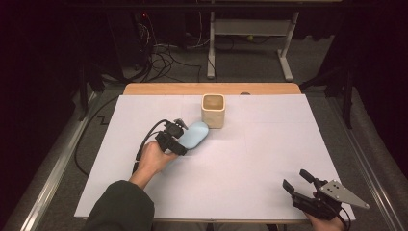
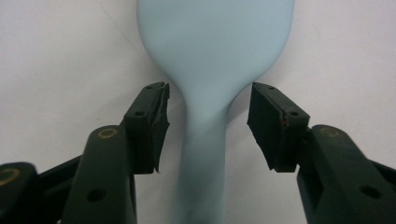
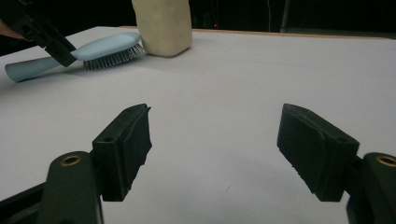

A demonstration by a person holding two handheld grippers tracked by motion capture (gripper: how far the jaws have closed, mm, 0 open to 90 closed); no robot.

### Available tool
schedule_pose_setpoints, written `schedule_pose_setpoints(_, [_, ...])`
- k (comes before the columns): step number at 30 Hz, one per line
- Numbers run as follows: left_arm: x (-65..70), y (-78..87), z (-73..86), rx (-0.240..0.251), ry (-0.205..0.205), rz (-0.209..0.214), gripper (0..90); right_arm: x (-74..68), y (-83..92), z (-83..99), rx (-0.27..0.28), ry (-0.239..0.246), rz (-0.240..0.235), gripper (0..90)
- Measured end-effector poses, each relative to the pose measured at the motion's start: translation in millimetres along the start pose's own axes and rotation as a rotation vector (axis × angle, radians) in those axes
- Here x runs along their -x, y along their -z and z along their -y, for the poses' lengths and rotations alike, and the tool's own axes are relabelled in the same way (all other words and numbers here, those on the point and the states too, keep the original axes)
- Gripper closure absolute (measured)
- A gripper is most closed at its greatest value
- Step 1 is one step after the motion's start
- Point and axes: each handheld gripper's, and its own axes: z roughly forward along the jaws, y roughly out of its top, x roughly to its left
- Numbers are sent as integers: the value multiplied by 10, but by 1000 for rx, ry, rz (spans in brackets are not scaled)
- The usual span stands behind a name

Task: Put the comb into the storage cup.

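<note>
A light blue hairbrush (image 1: 193, 135) is seen lying bristles-down on the white bench (image 1: 250, 163), its head just beside the cream square cup (image 1: 213, 110) that stands near the far edge. The left tool (image 2: 208, 116) is held over the brush handle on the side away from the cup; its jaws are spread, with the handle between them and a gap on each side, so the brush is released. The right tool (image 3: 215, 149) is held well apart from the cup, at the near right corner of the bench, its jaws spread wide with nothing between them.
</note>
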Motion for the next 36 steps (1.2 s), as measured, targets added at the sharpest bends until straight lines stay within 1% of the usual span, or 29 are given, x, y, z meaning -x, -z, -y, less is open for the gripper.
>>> schedule_pose_setpoints(3, [2, -32, -1, -13, -4, 5, 502, 0, -1, 1, 0, 0, -1, 261])
schedule_pose_setpoints(8, [-9, -77, 6, -26, 0, 16, 536, -1, -1, 1, -1, -1, -2, 261])
schedule_pose_setpoints(14, [-38, -106, 17, -33, 9, 14, 565, 0, -2, 1, -3, 2, -3, 261])
schedule_pose_setpoints(21, [-47, -115, 16, -38, 9, 13, 603, -1, -4, 1, -3, 0, -4, 261])
schedule_pose_setpoints(26, [-34, -118, 2, -51, 5, 7, 638, -5, -10, 3, -6, 4, -5, 262])
schedule_pose_setpoints(29, [-25, -116, -8, -61, -6, 5, 657, -6, -9, 3, -6, 3, -5, 263])
schedule_pose_setpoints(33, [-11, -118, -11, -63, -12, 3, 686, -6, -9, 3, -7, 4, -4, 262])
schedule_pose_setpoints(36, [-7, -117, -17, -68, -16, 0, 689, -5, -10, 4, -7, 3, -4, 262])
